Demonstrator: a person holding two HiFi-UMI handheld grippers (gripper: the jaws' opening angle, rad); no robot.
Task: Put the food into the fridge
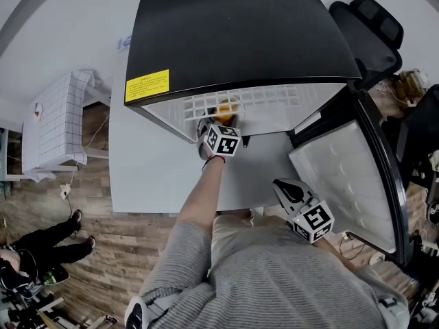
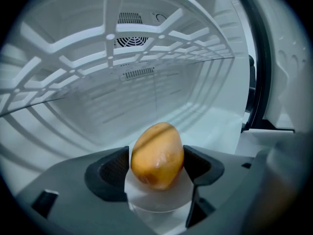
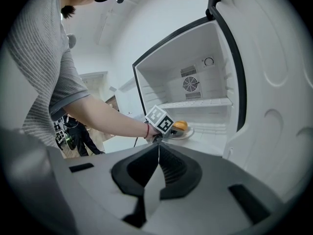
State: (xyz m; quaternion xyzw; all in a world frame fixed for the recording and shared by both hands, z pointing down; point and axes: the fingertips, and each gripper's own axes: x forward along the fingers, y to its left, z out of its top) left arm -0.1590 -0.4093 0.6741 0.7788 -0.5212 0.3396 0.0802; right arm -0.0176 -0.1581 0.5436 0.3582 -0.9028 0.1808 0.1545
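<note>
Found the orange-yellow oval food (image 2: 156,153) sitting on a small white plate (image 2: 157,202), both carried just inside the open fridge (image 1: 240,33), below its white grid shelf (image 2: 122,43); could not tell whether the plate touched the compartment's bottom. Saw the left gripper (image 2: 157,169) pinching the plate, one dark jaw against each side of it, with the food rising between them. Followed the bare forearm (image 1: 206,190) from the grey sleeve up to that gripper at the fridge's mouth. Noted a round fan vent (image 2: 129,17) high on the white back wall. Saw the door (image 1: 343,177) swung wide open at the right, its pale inner lining turned toward the head camera. Found the right gripper (image 3: 157,151) held back close to the person's body, near the door's lower edge, its jaws pressed together with nothing between them. Marked a yellow label (image 1: 147,85) at the front left corner of the fridge's black top. Made out a black office chair (image 1: 370,26) beyond the fridge at the right, a table (image 1: 55,118) under a checked cloth at the left, and another person (image 1: 41,242) in dark clothes on the wood floor (image 1: 103,266) at the lower left.
</note>
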